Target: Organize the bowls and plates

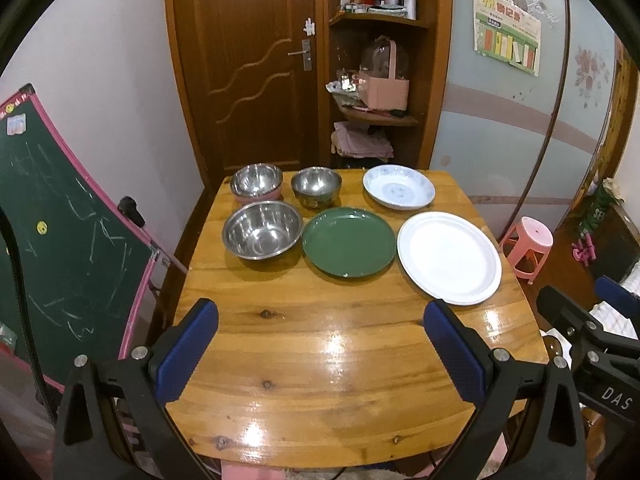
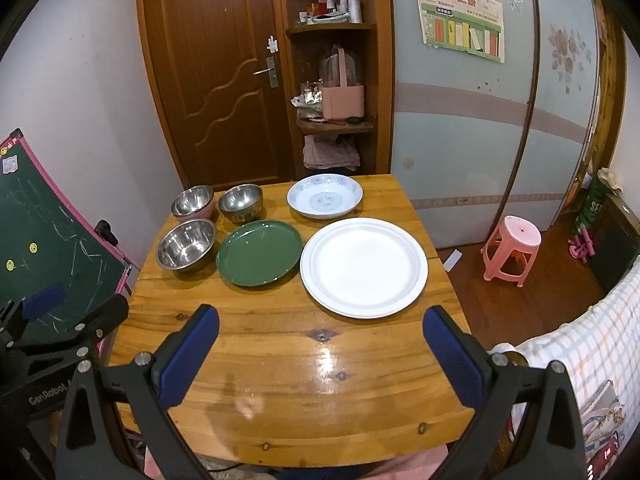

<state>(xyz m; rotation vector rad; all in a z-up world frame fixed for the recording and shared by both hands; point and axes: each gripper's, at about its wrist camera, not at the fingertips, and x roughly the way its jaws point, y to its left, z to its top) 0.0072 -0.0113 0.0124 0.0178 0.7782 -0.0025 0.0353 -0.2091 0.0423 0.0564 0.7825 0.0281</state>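
On the wooden table [image 1: 320,352] [image 2: 304,360] six dishes lie in two rows. The near row holds a large steel bowl [image 1: 262,230] [image 2: 186,244], a green plate [image 1: 348,242] [image 2: 259,253] and a big white plate [image 1: 449,258] [image 2: 363,266]. Behind them are a steel bowl nested in a pink bowl [image 1: 257,182] [image 2: 193,202], a small steel bowl [image 1: 316,187] [image 2: 241,203] and a blue-patterned white dish [image 1: 398,186] [image 2: 325,201]. My left gripper [image 1: 320,316] hangs open above the table's near half, holding nothing. My right gripper [image 2: 320,320] is open too, just short of the white plate.
A green chalkboard [image 1: 60,240] [image 2: 48,240] leans at the table's left side. A pink stool [image 1: 526,248] [image 2: 512,250] stands on the floor to the right. A wooden door and corner shelves [image 1: 376,80] are behind the table. A checked cloth [image 2: 580,360] lies at the right.
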